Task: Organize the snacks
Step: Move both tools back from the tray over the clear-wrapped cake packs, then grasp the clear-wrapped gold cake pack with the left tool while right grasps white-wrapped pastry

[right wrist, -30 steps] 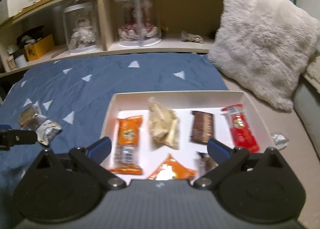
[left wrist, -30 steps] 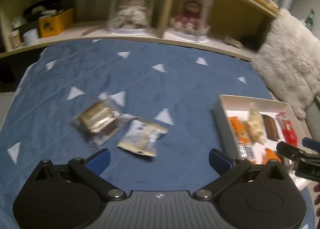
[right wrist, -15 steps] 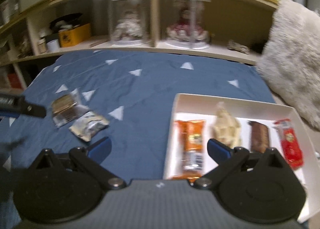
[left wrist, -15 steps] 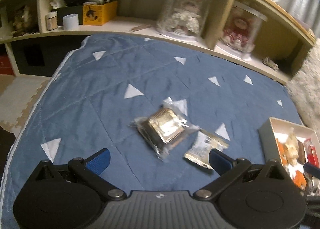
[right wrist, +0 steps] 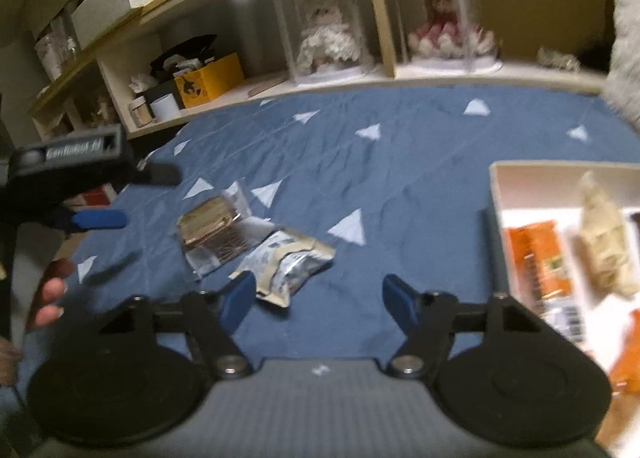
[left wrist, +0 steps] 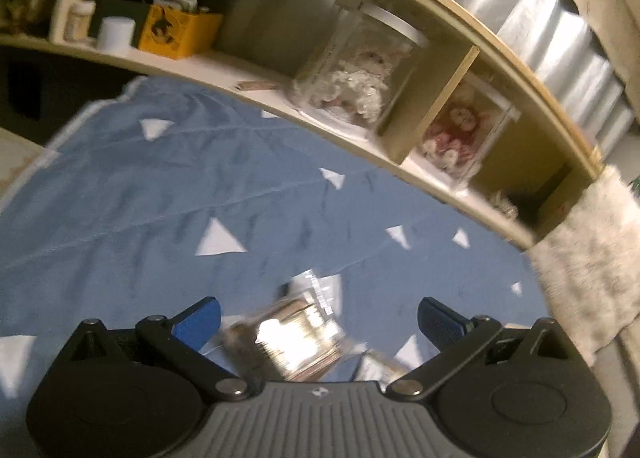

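Observation:
Two loose snacks lie side by side on the blue bedspread: a gold-brown bar in clear wrap (right wrist: 212, 230) and a silver packet (right wrist: 288, 266). In the left wrist view the clear-wrapped bar (left wrist: 296, 338) shows blurred, low between the fingers of my left gripper (left wrist: 318, 320), which is open and not touching it. From the right wrist view, the left gripper (right wrist: 108, 244) hovers just left of that bar. My right gripper (right wrist: 318, 300) is closing with nothing between its jaws, and the silver packet lies just past its left fingertip. A white box (right wrist: 496, 186) at the right holds sorted snacks.
In the box lie an orange packet (right wrist: 536, 258) and a beige one (right wrist: 604, 246). A wooden shelf (right wrist: 440, 74) with doll jars and a yellow box (right wrist: 208, 78) runs behind the bed. A furry cushion (left wrist: 592, 258) sits at the right. A person's hand (right wrist: 48, 298) shows at the left edge.
Both grippers swung left and down toward the loose snacks. The clear-wrapped bar now sits close between the left fingers. The box slid to the right view's edge, and the right jaws narrowed.

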The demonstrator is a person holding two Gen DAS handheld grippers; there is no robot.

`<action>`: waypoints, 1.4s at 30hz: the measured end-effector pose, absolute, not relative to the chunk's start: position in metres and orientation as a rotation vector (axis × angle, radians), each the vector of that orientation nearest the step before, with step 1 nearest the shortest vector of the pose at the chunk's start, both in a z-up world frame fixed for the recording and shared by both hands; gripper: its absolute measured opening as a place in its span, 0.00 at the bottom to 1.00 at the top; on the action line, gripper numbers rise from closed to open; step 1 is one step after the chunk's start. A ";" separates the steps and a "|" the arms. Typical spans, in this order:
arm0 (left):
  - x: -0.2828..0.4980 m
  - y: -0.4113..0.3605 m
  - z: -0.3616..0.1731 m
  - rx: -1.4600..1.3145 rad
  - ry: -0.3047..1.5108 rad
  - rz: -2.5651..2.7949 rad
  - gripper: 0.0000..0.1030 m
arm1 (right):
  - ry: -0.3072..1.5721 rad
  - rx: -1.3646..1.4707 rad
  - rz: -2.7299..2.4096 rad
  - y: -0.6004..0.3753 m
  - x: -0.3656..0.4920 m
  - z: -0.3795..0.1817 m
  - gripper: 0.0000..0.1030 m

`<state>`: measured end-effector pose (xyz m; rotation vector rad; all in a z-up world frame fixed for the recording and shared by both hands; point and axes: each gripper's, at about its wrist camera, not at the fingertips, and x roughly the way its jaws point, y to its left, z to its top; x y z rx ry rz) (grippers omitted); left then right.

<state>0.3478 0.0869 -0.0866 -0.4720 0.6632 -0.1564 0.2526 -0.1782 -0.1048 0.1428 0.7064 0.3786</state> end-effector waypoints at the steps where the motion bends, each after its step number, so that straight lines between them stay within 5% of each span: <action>1: 0.351 0.086 -0.090 -0.490 0.662 -0.163 1.00 | 0.718 0.166 0.393 -0.177 0.257 -0.109 0.63; 9: 0.371 0.086 -0.111 -0.493 0.676 -0.198 1.00 | 0.793 0.277 0.461 -0.166 0.276 -0.133 0.42; 12: 0.373 0.090 -0.114 -0.516 0.690 -0.223 1.00 | 0.792 0.266 0.463 -0.163 0.276 -0.137 0.23; 28: 0.352 0.071 -0.110 -0.428 0.982 -0.423 1.00 | 0.807 0.172 0.321 -0.203 0.268 -0.109 0.13; 32: 0.345 0.059 -0.109 -0.336 0.991 -0.370 1.00 | 0.790 0.129 0.266 -0.212 0.267 -0.105 0.20; 33: 0.345 0.056 -0.109 -0.326 0.987 -0.341 1.00 | 0.782 0.138 0.260 -0.214 0.266 -0.103 0.26; 35: 0.347 0.051 -0.111 -0.326 0.976 -0.282 1.00 | 0.763 0.158 0.264 -0.214 0.269 -0.104 0.55; 37: 0.350 0.047 -0.114 -0.348 0.975 -0.216 1.00 | 0.744 0.153 0.260 -0.211 0.268 -0.104 0.64; 42: 0.358 0.034 -0.116 -0.380 0.965 -0.120 1.00 | 0.768 0.191 0.246 -0.199 0.277 -0.114 0.68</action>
